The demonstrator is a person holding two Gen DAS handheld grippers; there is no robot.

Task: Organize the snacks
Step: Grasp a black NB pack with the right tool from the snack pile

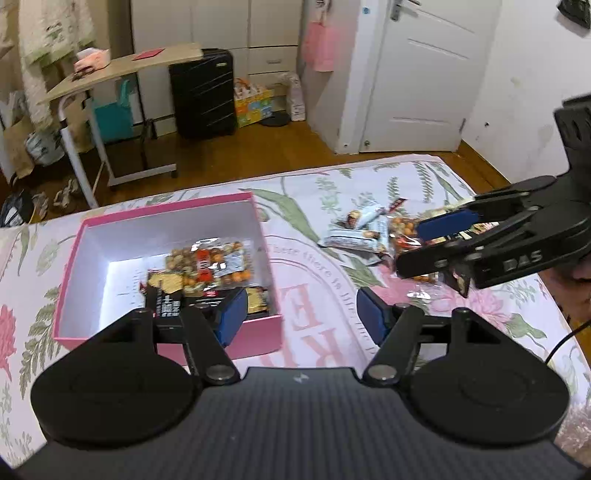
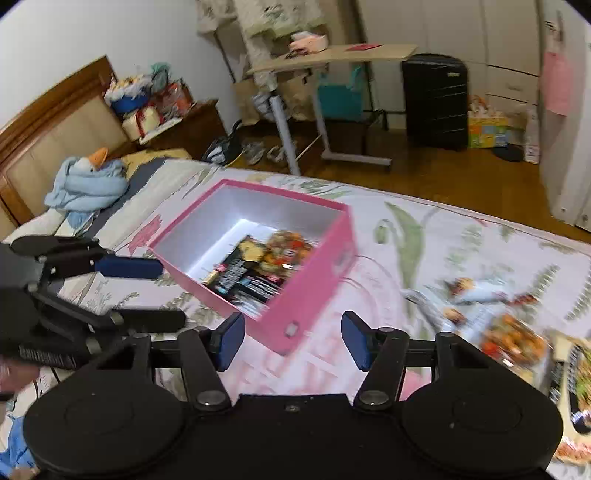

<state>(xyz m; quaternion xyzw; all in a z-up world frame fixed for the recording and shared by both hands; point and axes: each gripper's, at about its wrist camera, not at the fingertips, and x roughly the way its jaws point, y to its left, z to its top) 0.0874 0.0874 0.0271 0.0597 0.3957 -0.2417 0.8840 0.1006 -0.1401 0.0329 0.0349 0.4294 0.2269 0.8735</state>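
Left wrist view: the left gripper (image 1: pixel 301 314) hangs with jaws spread and empty at the pink box (image 1: pixel 166 332), which holds snack packets (image 1: pixel 207 269); loose snacks (image 1: pixel 369 232) lie right of the box on the bed.

Right wrist view: the right gripper (image 2: pixel 291 339) hangs beside the box, jaws spread, empty.

Black grippers (image 1: pixel 301 317), blue-padded fingers (image 1: pixel 231 317), white "DAS" lettering.

- A home bedroom: a bed (image 2: pixel 461 236) with a floral cover and a wooden headboard (image 2: pixel 48 122) at far left.
- A black suitcase (image 1: pixel 202 92), white wardrobe (image 1: pixel 258 33) and door (image 1: pixel 417 74) stand far across the wooden floor (image 1: pixel 258 151).
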